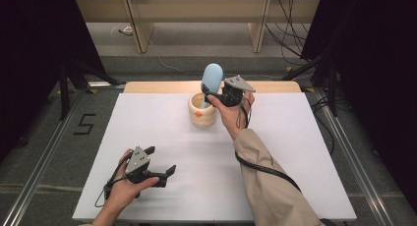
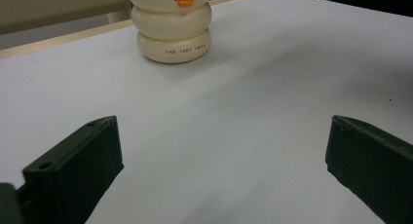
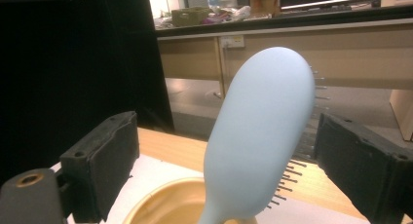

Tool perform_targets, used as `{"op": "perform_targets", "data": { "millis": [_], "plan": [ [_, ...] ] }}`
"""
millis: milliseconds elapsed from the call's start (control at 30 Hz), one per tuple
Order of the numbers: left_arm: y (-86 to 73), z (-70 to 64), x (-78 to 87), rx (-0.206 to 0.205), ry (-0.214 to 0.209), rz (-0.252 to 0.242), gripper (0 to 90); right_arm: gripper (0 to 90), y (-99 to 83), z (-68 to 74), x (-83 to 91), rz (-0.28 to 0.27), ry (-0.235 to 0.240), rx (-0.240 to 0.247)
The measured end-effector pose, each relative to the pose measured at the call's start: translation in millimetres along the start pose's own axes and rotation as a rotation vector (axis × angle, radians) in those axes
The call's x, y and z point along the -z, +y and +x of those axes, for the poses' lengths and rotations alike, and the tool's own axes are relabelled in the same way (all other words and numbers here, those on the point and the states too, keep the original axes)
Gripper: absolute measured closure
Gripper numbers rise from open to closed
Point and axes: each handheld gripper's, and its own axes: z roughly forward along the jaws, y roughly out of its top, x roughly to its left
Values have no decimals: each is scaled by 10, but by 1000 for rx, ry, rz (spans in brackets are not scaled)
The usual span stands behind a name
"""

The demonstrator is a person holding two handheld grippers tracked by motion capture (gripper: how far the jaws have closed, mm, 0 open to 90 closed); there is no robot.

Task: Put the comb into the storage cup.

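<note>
The pale blue hairbrush (image 1: 212, 78) stands handle-down in the cream ringed holder (image 1: 202, 116), long axis near upright, between the right gripper's (image 1: 212, 99) spread jaws, seemingly untouched; the left gripper (image 1: 163, 163), also spread, rests far nearer the person

Left gripper (image 1: 160, 167): black body, two blocky black jaws with matte faces, each showing a small round hole near its top. A grey three-cornered plate (small fasteners visible on it) sits on top, and a thin black cable loops from its rear. Right gripper (image 1: 210, 94): same black build, same grey plate; a brass-coloured insert shows at the base of one jaw. A thick black cable trails along a beige sleeve (image 1: 265, 182).
</note>
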Motion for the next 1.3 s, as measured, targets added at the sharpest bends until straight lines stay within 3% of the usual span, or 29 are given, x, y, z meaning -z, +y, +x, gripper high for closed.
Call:
{"op": "perform_targets", "data": {
  "millis": [400,567,1300],
  "plan": [
    [-1,5,4,12,2,-2,4,102,48,-86,185,18,30,40],
    [-3,11,4,13,6,0,4,94,30,-171,286,40,65,25],
    [-13,29,9,8,21,6,3,92,-103,-492,647,82,75,50]
  ]
}}
